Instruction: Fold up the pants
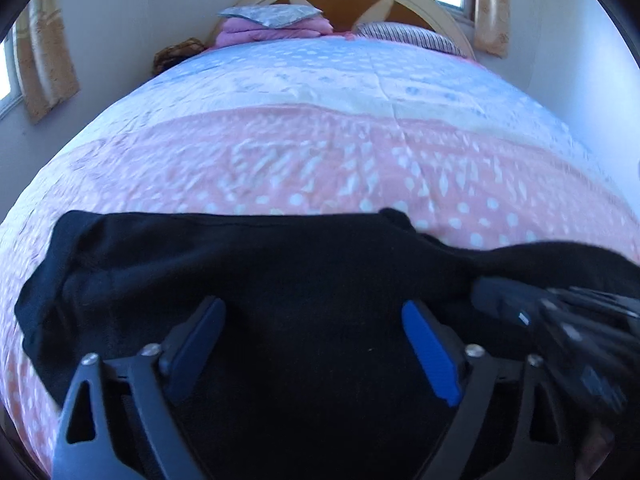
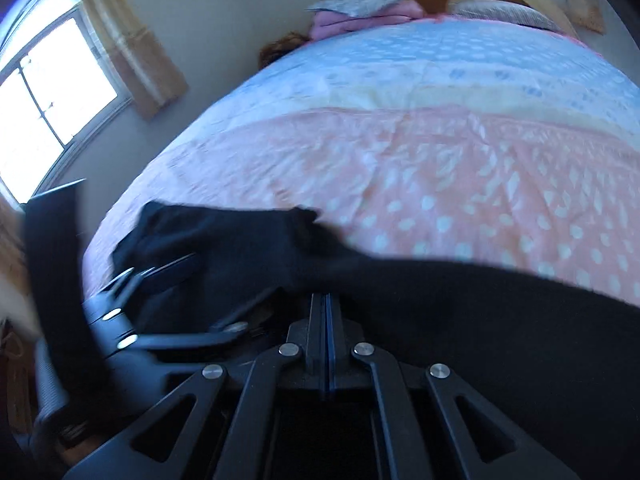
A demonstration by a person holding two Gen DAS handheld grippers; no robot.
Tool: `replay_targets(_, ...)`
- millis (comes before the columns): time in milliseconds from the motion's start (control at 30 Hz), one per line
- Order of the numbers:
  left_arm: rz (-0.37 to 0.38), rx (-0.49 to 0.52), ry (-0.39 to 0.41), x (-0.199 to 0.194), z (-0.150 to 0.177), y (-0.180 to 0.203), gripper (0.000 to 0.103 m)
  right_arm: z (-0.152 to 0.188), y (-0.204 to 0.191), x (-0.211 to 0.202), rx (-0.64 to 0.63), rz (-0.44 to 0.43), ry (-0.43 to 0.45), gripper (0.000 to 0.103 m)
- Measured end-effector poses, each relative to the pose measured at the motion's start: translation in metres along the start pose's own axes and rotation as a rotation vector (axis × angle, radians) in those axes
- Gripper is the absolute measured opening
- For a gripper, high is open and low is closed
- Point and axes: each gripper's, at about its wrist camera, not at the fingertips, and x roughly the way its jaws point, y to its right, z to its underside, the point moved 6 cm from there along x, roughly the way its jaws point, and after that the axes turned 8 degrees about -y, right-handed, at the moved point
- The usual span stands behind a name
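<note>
Two grippers over the black pants [image 1: 240,264]: my left gripper [image 1: 314,332] gapes empty, my right gripper [image 2: 325,308] is closed, maybe pinching cloth. Next: fold across.

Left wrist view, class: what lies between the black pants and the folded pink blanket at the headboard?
Only bare bedspread, pink with white dots, then pale blue, lies between the black pants and folded pink blanket. The right wrist view shows the same.
</note>
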Motion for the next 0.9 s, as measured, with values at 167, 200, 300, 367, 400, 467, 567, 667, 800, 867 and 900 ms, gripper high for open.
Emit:
replay_targets(167, -0.054, -0.002, 0.064, -0.029, 0.006, -0.02, 0.089, -0.018, 0.013, -0.001, 0.131, -0.028, 0.076, 0.0)
replay_targets(200, -0.049, -0.011, 0.065, -0.03, 0.007, -0.025, 0.089, -0.017, 0.008, -0.005, 0.114, -0.006, 0.098, 0.0)
replay_targets(300, -0.072, -0.06, 0.034, -0.018, 0.012, -0.043, 0.089, -0.014, -0.018, -0.021, 0.06, -0.103, 0.124, 0.002)
replay_targets(367, -0.064, -0.088, 0.021, -0.005, 0.016, -0.047, 0.094, -0.012, -0.029, -0.015, 0.014, -0.055, 0.097, 0.002)
replay_targets(400, -0.069, -0.072, 0.037, -0.005, 0.016, -0.044, 0.097, -0.011, -0.028, -0.001, -0.007, 0.041, 0.056, 0.002)
replay_targets(467, -0.072, -0.054, 0.027, -0.002, 0.014, -0.041, 0.1, -0.01, -0.023, 0.022, -0.011, 0.075, 0.015, 0.002)
replay_targets(567, -0.025, -0.071, 0.029, -0.001, 0.015, -0.044, 0.103, -0.013, -0.013, 0.008, 0.101, -0.023, 0.038, 0.002)
replay_targets(667, -0.04, -0.057, 0.044, -0.003, 0.016, -0.041, 0.103, -0.009, 0.001, -0.045, 0.215, -0.161, 0.187, 0.002)
replay_targets(800, -0.037, -0.061, 0.053, -0.005, 0.019, -0.043, 0.103, 0.02, 0.055, -0.145, 0.324, -0.152, 0.442, 0.003)
replay_targets(867, -0.034, -0.063, 0.054, -0.006, 0.019, -0.043, 0.103, 0.049, 0.101, -0.189, 0.406, -0.079, 0.514, 0.003)
replay_targets(900, -0.036, -0.063, 0.054, -0.006, 0.02, -0.043, 0.103, 0.062, 0.12, -0.205, 0.445, -0.038, 0.532, 0.004)
